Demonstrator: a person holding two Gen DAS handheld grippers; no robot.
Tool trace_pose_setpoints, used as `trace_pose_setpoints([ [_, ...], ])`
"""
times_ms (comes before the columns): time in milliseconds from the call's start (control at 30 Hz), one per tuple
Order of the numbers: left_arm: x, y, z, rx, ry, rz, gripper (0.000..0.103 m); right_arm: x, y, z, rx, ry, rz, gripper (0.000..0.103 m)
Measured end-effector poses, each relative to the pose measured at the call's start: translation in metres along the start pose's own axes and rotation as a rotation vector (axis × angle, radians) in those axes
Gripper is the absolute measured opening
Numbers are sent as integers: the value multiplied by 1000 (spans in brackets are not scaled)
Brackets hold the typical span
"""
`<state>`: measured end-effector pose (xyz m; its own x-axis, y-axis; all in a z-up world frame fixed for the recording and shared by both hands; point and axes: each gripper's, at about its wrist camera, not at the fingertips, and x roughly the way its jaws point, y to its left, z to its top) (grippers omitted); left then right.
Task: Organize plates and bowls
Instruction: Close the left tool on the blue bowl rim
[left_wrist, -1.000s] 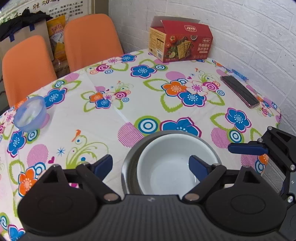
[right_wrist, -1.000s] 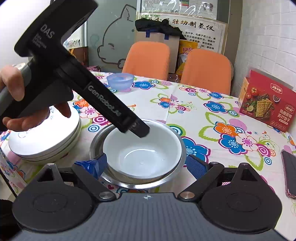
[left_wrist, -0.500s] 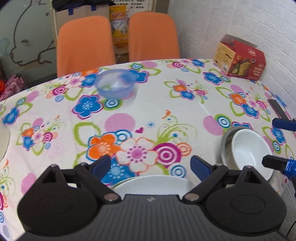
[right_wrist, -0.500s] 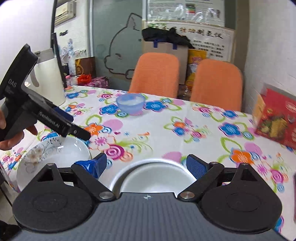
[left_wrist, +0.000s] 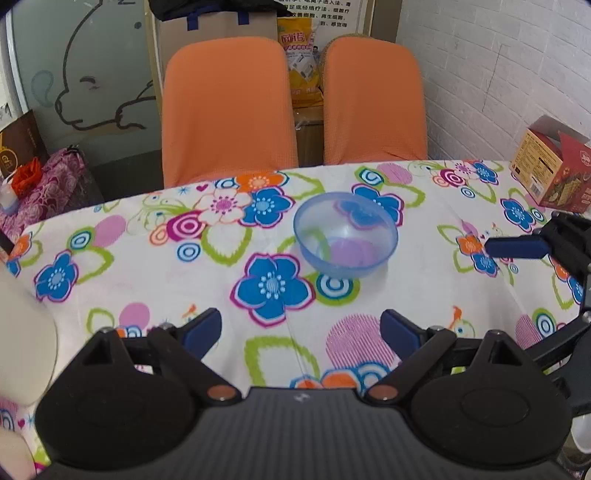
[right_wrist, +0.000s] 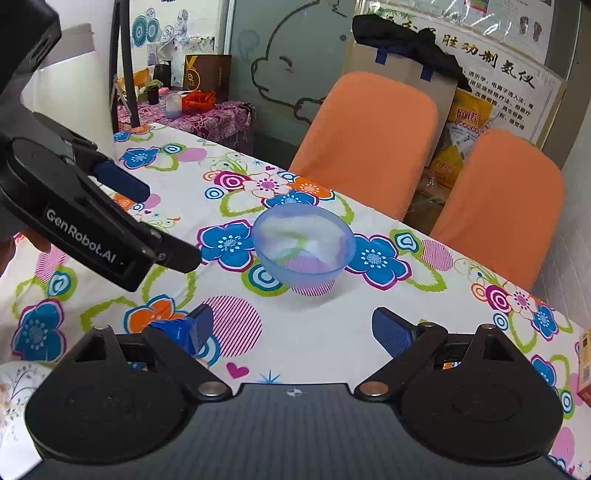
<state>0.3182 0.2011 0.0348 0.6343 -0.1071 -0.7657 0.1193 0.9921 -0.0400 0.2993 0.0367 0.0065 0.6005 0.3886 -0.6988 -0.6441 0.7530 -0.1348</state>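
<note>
A translucent blue bowl (left_wrist: 345, 234) stands upright on the flowered tablecloth, near the far edge in front of two orange chairs. My left gripper (left_wrist: 301, 326) is open and empty, a short way in front of the bowl. The bowl (right_wrist: 304, 245) also sits just ahead of my right gripper (right_wrist: 293, 326), which is open with nothing between its fingers. In the right wrist view the left gripper (right_wrist: 168, 225) reaches in from the left, apart from the bowl. A blue pad (left_wrist: 517, 247) of the right gripper shows at the right of the left wrist view.
A white flower-patterned plate (right_wrist: 14, 384) lies at the near left. A white bowl's rim (left_wrist: 583, 439) peeks in at bottom right. A red cracker box (left_wrist: 554, 173) stands at the far right by the brick wall. Two orange chairs (left_wrist: 229, 107) line the far edge.
Both grippers have left the white bowl nested in the metal bowl and swung across the table toward the blue bowl, which is now much closer. Both stay open.
</note>
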Motion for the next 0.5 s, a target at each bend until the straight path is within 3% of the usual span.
trace_pose_setpoints([
  [233,64,-2,55,17,2,-2,93,59,-16,14,61,74,-7,80],
  [500,118,0,61,27,52,-11,93,92,-23,13,119,103,11,80],
])
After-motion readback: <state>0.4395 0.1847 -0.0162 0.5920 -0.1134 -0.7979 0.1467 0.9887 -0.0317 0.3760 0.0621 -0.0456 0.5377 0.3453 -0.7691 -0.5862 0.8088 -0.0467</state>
